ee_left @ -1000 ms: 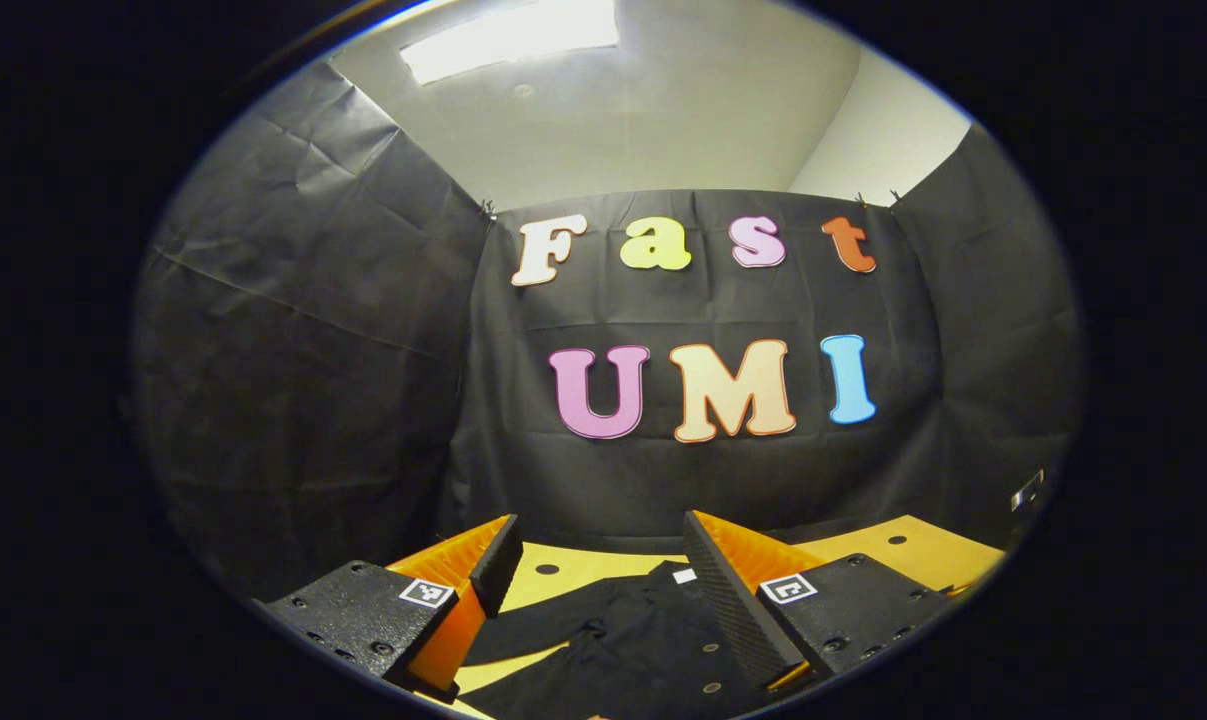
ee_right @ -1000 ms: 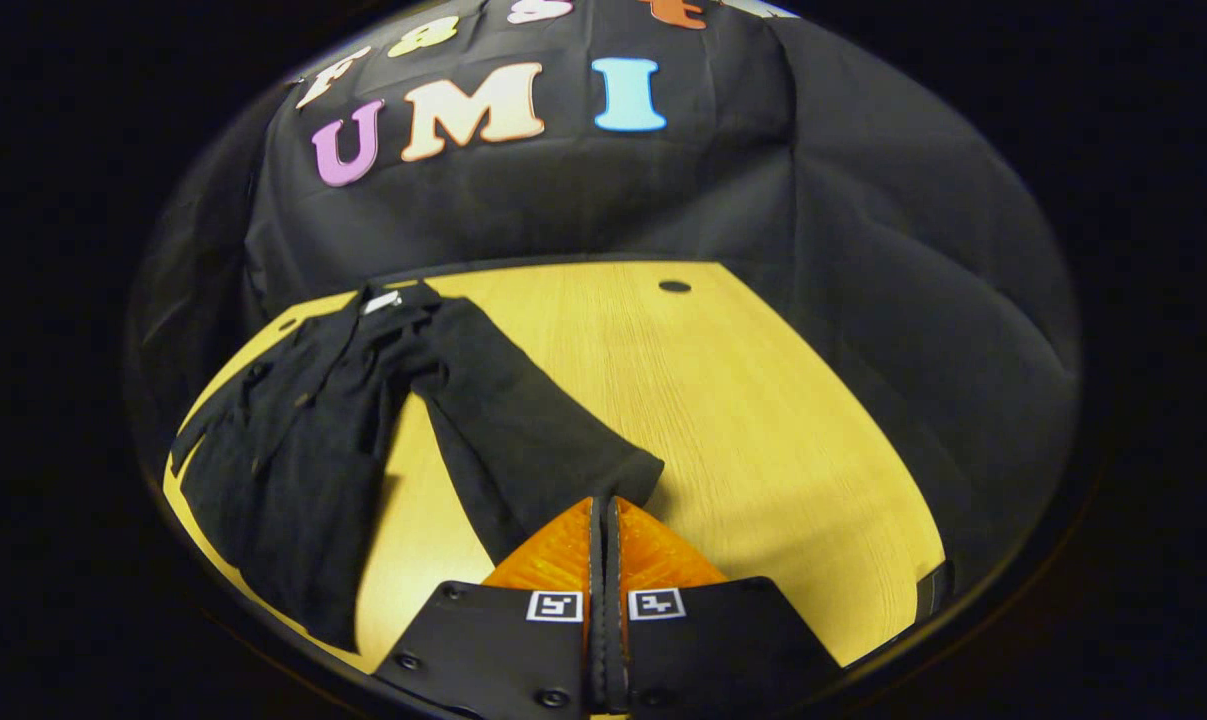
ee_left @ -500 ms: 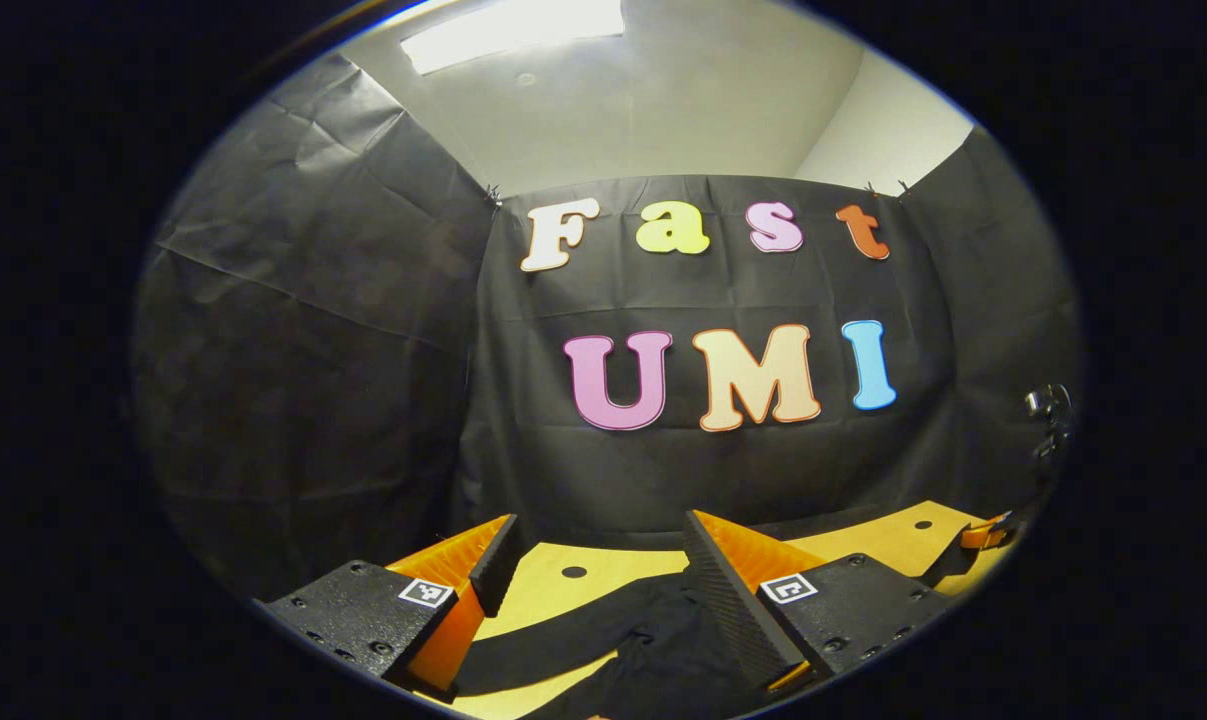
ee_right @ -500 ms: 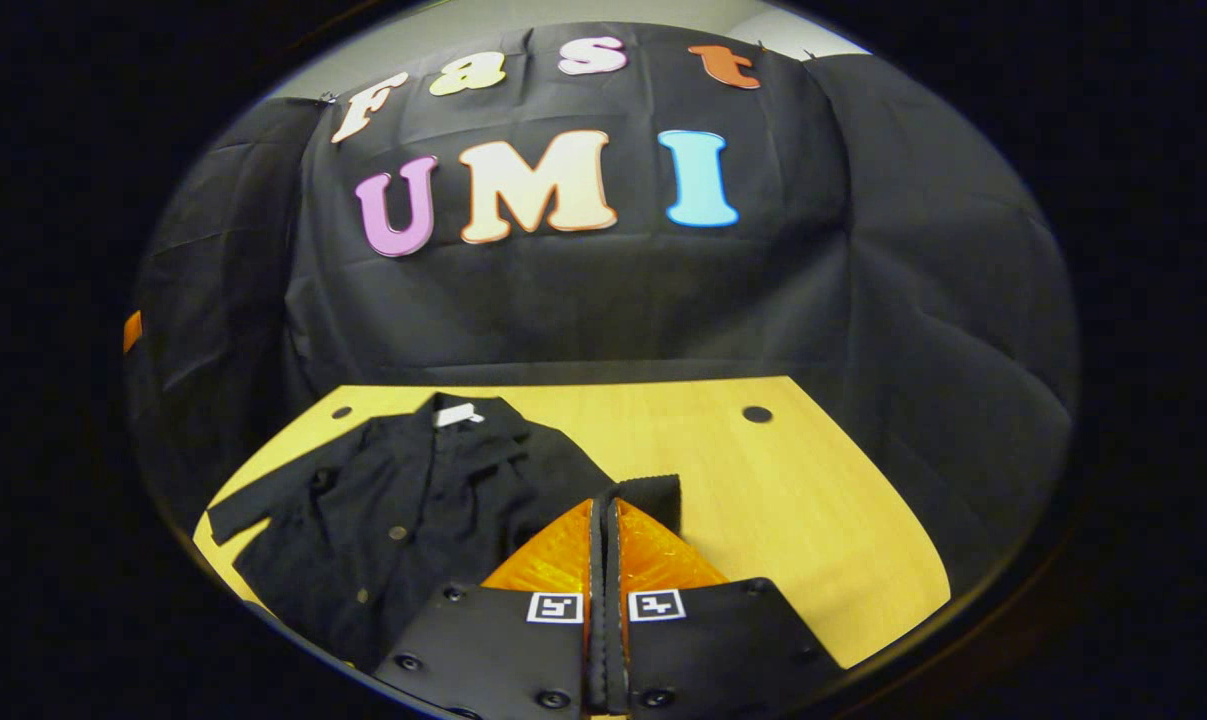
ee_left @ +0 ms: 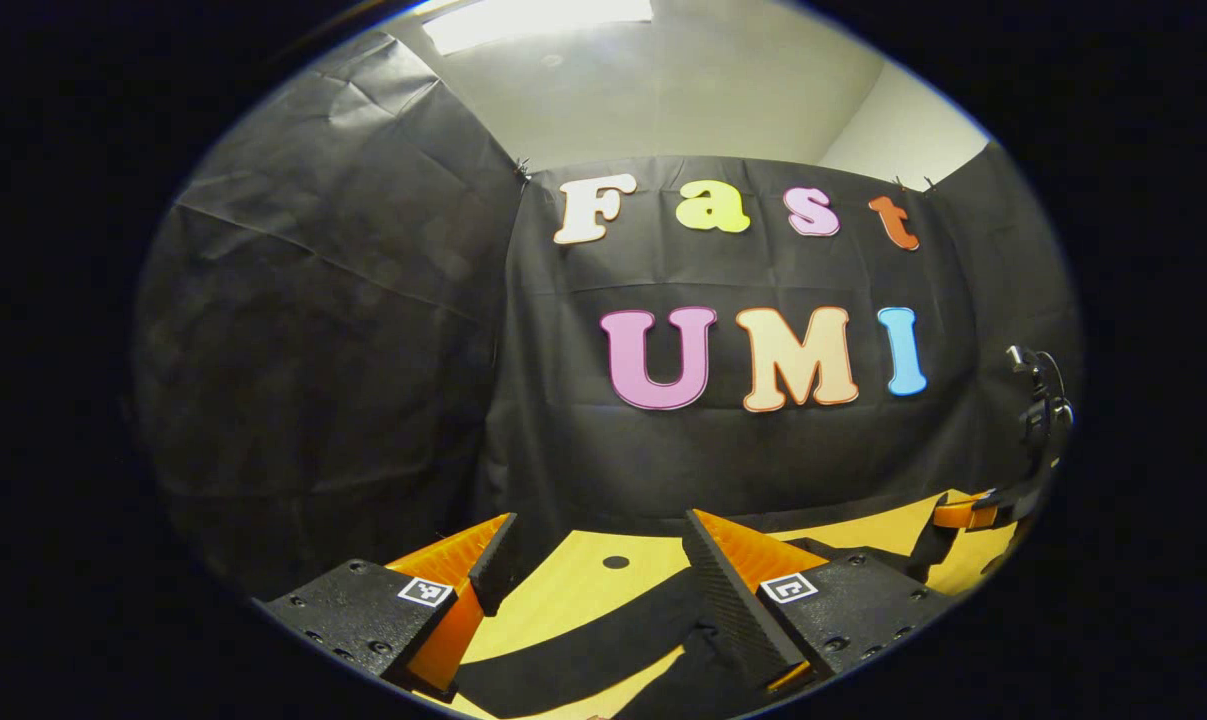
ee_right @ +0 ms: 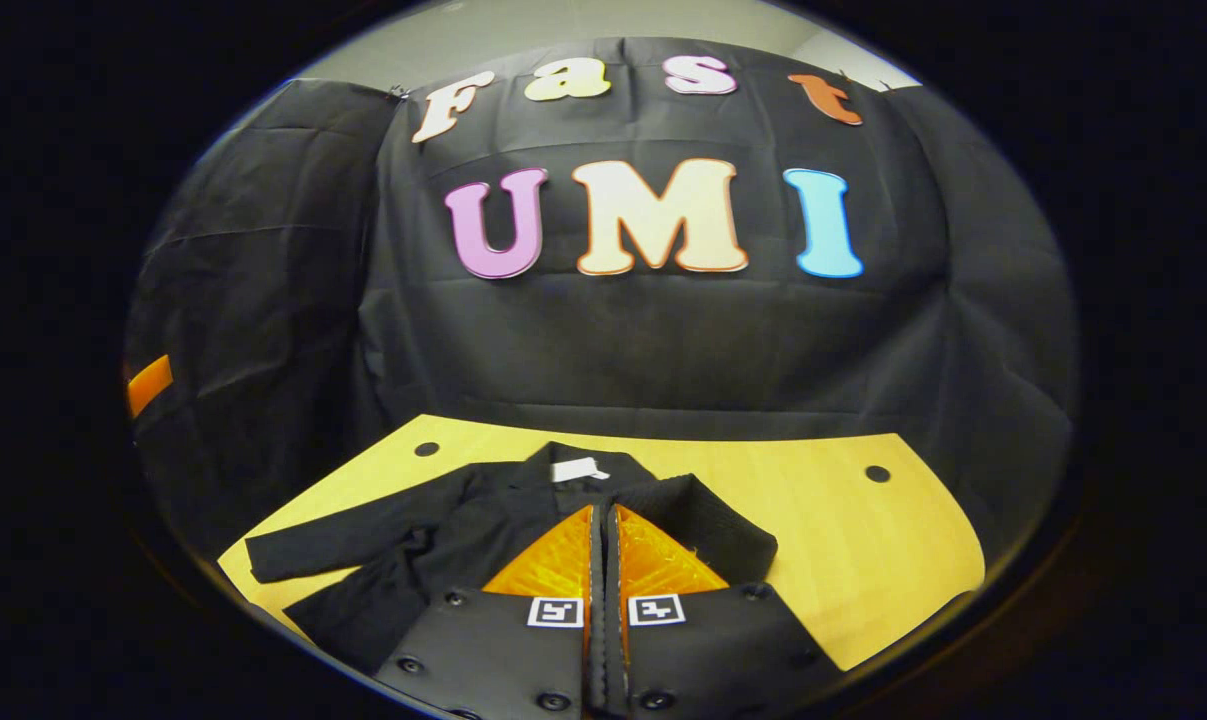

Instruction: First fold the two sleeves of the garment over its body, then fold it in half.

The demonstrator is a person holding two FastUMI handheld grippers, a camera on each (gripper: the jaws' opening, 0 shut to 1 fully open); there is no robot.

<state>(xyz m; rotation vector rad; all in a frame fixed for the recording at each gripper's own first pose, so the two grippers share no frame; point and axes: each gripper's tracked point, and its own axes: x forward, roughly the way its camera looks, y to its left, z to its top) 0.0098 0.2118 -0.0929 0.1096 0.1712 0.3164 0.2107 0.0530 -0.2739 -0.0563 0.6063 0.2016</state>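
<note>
My right hand-held gripper (ee_right: 603, 520), clamped on the sleeve (ee_right: 703, 515), has carried it over the garment (ee_right: 433, 540) lying just ahead on the worktop (ee_right: 863, 560) (first fold nearly down). Left hand-held gripper (ee_left: 593, 560) hangs wide open, holding nothing.

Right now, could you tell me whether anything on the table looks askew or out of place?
Nothing is spilled or damaged. The black garment lies rumpled on the yellow table: one sleeve sticks out flat to the side, and the other sleeve is bunched at the right gripper. That fits a fold under way.
</note>
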